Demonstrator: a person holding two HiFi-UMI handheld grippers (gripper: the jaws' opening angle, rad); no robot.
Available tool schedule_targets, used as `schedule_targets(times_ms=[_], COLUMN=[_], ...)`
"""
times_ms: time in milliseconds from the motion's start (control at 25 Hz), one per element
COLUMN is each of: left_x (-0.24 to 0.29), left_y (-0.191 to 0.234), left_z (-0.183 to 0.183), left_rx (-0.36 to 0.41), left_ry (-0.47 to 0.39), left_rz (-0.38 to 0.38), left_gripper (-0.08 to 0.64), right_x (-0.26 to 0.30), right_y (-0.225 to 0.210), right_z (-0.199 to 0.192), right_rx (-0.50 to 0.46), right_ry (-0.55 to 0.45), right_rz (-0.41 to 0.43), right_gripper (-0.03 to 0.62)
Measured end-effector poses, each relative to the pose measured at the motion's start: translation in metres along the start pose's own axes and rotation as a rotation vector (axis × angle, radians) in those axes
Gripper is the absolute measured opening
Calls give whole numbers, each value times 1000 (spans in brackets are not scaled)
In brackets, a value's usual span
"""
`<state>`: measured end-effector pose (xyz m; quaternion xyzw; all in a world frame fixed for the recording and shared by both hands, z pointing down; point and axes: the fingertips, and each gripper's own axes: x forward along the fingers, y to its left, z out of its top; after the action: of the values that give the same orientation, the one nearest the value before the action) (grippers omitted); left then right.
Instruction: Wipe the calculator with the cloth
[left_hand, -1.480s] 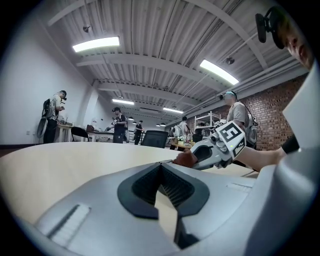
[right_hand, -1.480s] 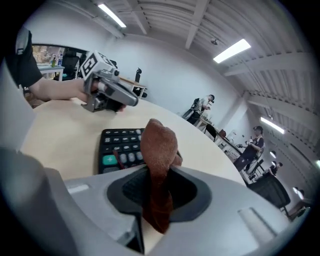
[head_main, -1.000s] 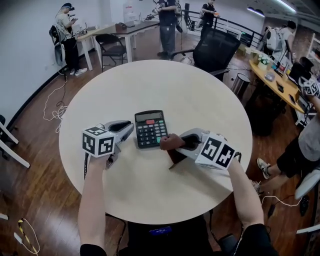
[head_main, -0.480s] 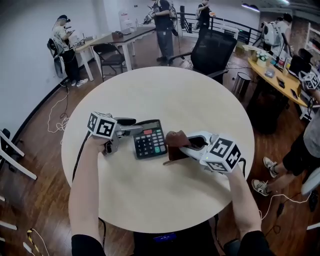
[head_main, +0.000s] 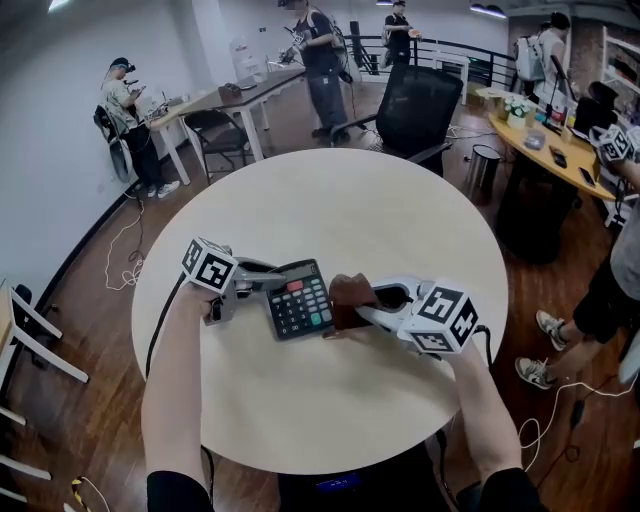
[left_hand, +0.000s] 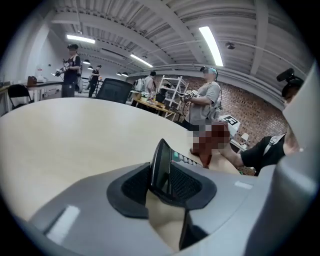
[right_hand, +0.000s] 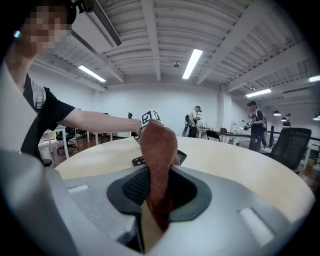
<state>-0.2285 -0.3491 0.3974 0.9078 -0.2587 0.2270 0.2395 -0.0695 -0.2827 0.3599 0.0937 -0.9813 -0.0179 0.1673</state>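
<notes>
As cloth (head_main: 350, 292) meets calculator's (head_main: 298, 303) edge | right gripper (head_main: 372, 299) — clamped (table rim (head_main: 150, 290) far)

The left gripper (head_main: 268, 283), which lay alongside the calculator's (head_main: 300, 300) left side pointing to the table's (head_main: 300, 410) far edge, has swung round to point across at it; its jaws have just been closing and now pinch the calculator's left edge by the display; the cloth (head_main: 350, 297) in the right gripper (head_main: 368, 300) has shifted from the calculator's near right corner up against its right edge, touching it.
</notes>
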Motion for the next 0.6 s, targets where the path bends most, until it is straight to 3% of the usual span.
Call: schedule_targets(times_ms=[120, 200, 320, 480, 600], left_x=[-4, -11, -22, -52, -68], left_y=[-14, -25, -41, -66, -95], left_z=[4, 12, 19, 25, 31], left_rx=[-51, -72, -50, 63, 195], left_ry=[-73, -194, -365, -562, -641], left_rz=[-65, -93, -75, -19, 38], left_gripper=[98, 77, 63, 54, 52], right_x=[-7, -15, -30, -41, -36], right_y=[-7, -15, -28, -40, -48], right_z=[-2, -5, -10, 1, 27], right_rx=[29, 57, 121, 206, 240], right_ry=[-21, -36, -70, -136, -200], right_rz=[-28, -53, -96, -148, -181], right_gripper=[87, 87, 87, 87, 87])
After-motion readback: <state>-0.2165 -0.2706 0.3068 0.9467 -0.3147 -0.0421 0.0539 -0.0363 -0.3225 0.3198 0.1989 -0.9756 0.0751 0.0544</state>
